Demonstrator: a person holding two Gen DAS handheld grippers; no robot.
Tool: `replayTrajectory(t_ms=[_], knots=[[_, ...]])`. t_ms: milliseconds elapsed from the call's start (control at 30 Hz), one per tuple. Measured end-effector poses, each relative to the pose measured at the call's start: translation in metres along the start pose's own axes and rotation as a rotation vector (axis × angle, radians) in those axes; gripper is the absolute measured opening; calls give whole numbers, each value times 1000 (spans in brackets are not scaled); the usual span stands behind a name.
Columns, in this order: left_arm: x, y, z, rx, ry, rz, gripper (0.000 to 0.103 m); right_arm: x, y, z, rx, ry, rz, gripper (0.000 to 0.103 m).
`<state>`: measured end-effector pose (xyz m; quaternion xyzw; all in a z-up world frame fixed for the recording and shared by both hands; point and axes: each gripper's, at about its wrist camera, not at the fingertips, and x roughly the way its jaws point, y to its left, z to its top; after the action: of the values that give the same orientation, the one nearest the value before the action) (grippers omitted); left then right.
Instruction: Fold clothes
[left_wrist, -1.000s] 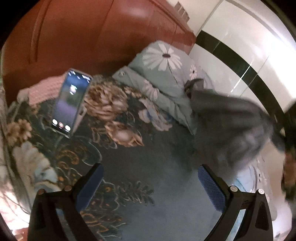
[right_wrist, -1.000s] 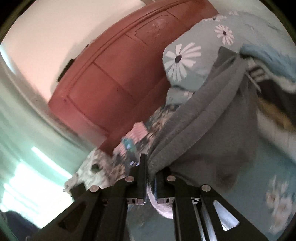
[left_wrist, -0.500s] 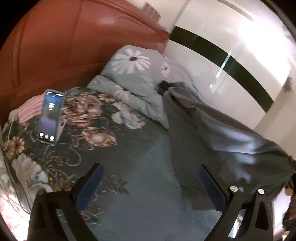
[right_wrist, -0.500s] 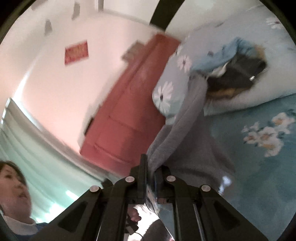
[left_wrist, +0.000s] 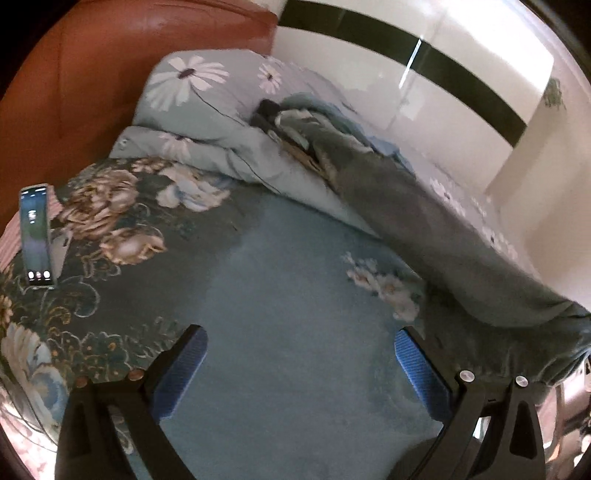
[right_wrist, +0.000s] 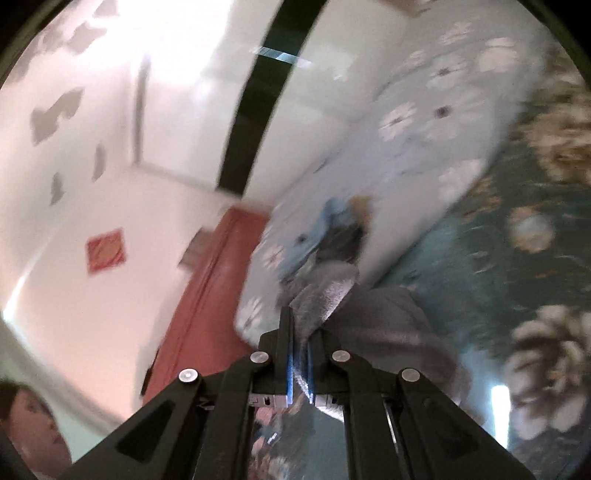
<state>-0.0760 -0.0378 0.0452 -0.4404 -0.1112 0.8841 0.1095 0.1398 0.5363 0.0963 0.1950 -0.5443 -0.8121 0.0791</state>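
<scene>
A grey garment stretches from a pile of clothes on the daisy quilt down to the right edge of the left wrist view. My left gripper is open above the teal floral bedspread, nothing between its blue pads. In the blurred right wrist view my right gripper is shut on a bunched edge of the grey garment, which trails back toward the pile.
A phone leans on a stand at the left of the bed. A red-brown headboard and a pale daisy quilt lie behind. White wardrobe doors with a black stripe stand beyond. A person's head shows at bottom left.
The right gripper has swung far away with the grey garment, pulling it out long from the pile. The left gripper has slid across the bed; the phone has shifted toward the left edge.
</scene>
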Motion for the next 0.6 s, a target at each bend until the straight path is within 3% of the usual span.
replayTrajectory(t_ms=[267,433,600], knots=[[40,-28,10,81,71,-1,103,-28,-74,30,110,-104,-382,6],[89,-35,46,54,125,-46,103,-11,-100,26,131,-50,-493,6],[149,-45,89,-53,166,-99,103,1,-115,21,120,-1,-510,7]])
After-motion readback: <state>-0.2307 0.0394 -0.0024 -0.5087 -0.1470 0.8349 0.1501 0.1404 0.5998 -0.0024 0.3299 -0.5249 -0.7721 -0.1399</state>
